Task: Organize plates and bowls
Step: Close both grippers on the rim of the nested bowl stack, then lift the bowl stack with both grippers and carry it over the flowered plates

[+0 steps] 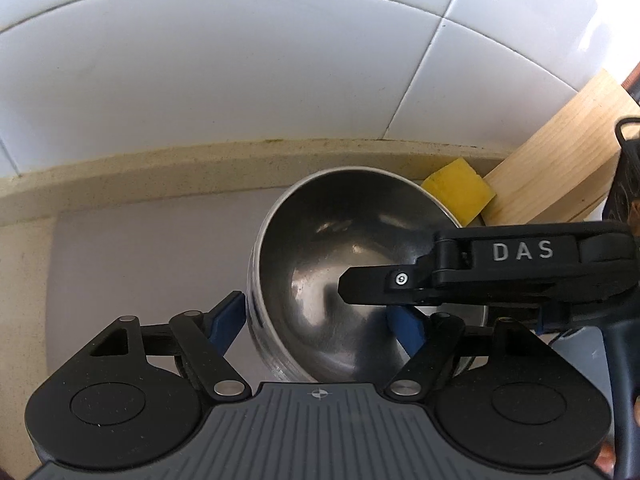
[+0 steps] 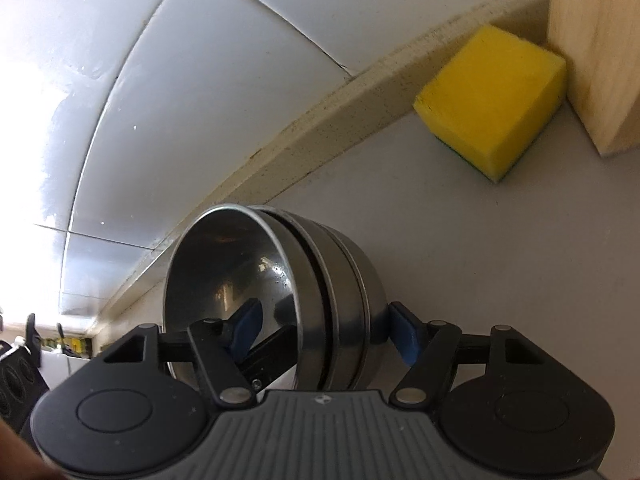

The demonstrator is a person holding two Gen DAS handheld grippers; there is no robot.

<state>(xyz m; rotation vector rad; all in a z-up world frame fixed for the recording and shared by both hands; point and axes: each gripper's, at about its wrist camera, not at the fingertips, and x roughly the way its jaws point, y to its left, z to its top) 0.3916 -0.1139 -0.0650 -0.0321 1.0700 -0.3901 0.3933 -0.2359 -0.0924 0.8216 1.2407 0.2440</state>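
Both tongs straddle the wall of the steel bowls (image 2: pixel 280 300), nested and tipped on the grey bench (image 2: pixel 500 280): left tongs (image 1: pixel 316 320) and right tongs (image 2: pixel 324 328) look clamped on them. Smooth steel could slip and clatter. Only the right view shows two bowls; behind, the sponge (image 2: pixel 492 100).

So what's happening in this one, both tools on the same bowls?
Yes. A person is working both tools on a nested stack of steel bowls tipped on its side on the grey counter. The left tool and the right tool each straddle the stack's rim wall, one finger inside, one outside. A firm grip isn't clear. A yellow sponge lies behind, against a wooden board.
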